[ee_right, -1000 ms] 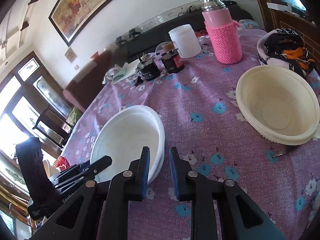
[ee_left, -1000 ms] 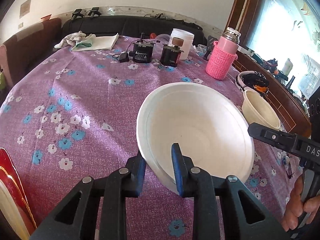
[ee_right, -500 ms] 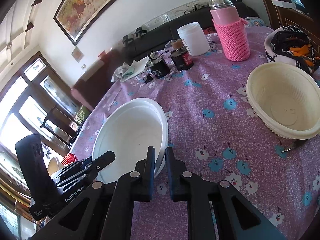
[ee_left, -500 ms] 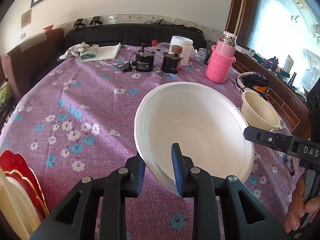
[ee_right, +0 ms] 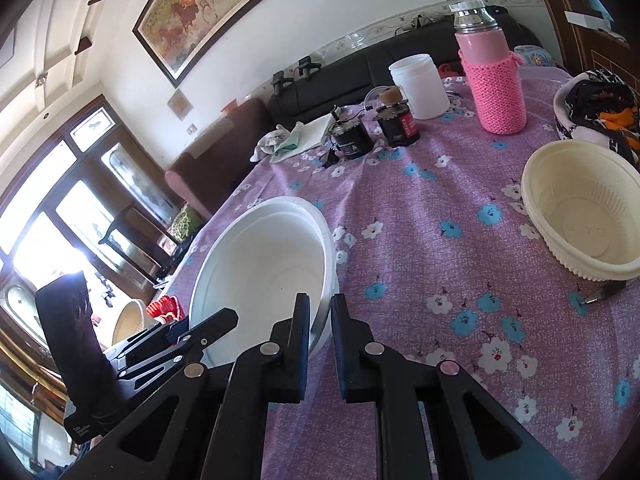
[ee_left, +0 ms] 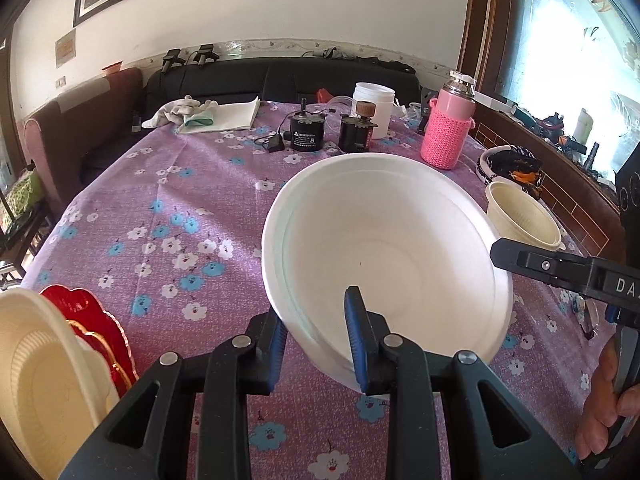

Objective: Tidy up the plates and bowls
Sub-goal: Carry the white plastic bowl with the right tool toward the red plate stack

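A large white bowl (ee_left: pixel 384 252), apparently two nested, hangs tilted over the purple flowered tablecloth (ee_left: pixel 160 216). My left gripper (ee_left: pixel 314 308) is shut on its near rim, one blue-padded finger inside and one outside. In the right wrist view the white bowl (ee_right: pixel 260 264) has its right rim pinched by my right gripper (ee_right: pixel 320 304), which is shut on it. The left wrist view shows the right gripper (ee_left: pixel 504 252) side-on at the bowl's right rim. A ribbed cream bowl (ee_right: pixel 580 216) stands alone at the right. Another cream bowl (ee_left: pixel 40 380) and red gold-edged plates (ee_left: pixel 92 320) lie at the lower left.
At the table's far side stand a pink knitted flask (ee_left: pixel 448 136), a white jar (ee_left: pixel 374 108), two black motors (ee_left: pixel 306 136) and white gloves on cloth (ee_left: pixel 208 116). A dish with patterned cloth (ee_left: pixel 508 164) sits behind the cream bowl. Sofas line the far edge.
My right gripper has shut onto the white bowl's rim. Both views have drawn back and risen, and the cream bowl and red plates have come into the lower left.
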Demonstrator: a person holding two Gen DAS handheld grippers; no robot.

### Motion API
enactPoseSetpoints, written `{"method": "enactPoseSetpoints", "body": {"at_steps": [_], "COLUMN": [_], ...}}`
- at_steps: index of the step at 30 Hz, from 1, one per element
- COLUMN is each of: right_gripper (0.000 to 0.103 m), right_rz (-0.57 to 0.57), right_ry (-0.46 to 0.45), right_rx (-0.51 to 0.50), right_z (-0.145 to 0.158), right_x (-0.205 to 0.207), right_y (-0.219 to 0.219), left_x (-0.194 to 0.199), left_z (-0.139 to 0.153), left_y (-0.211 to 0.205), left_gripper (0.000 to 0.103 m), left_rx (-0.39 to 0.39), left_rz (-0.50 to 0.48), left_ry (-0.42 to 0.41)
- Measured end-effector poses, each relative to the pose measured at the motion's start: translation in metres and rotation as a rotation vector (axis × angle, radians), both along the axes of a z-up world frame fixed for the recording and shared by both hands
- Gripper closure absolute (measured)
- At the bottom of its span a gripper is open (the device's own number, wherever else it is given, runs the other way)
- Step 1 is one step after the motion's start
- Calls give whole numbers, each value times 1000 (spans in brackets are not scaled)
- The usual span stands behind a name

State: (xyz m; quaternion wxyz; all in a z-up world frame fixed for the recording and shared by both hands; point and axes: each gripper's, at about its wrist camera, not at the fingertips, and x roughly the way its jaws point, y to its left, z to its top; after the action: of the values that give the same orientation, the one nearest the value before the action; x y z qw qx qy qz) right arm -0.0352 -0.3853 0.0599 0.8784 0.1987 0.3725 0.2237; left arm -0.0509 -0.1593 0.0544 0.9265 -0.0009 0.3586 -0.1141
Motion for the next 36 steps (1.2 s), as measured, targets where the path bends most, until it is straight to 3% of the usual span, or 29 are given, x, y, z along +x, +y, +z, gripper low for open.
{"method": "enactPoseSetpoints", "body": {"at_steps": [14, 36], "right_gripper": [91, 91], "right_rz": [8, 33], "right_ry": [-12, -34], "right_rx": [29, 12], "right_z": [5, 20], "right_x": [-28, -40], "right_y": [13, 40], "left_x": [-31, -53], "left_z": [10, 23], "left_y": [14, 41], "left_gripper": [74, 72], "left_rx": [12, -29], "left_rz": [-2, 21], "left_ry": [-41, -83]}}
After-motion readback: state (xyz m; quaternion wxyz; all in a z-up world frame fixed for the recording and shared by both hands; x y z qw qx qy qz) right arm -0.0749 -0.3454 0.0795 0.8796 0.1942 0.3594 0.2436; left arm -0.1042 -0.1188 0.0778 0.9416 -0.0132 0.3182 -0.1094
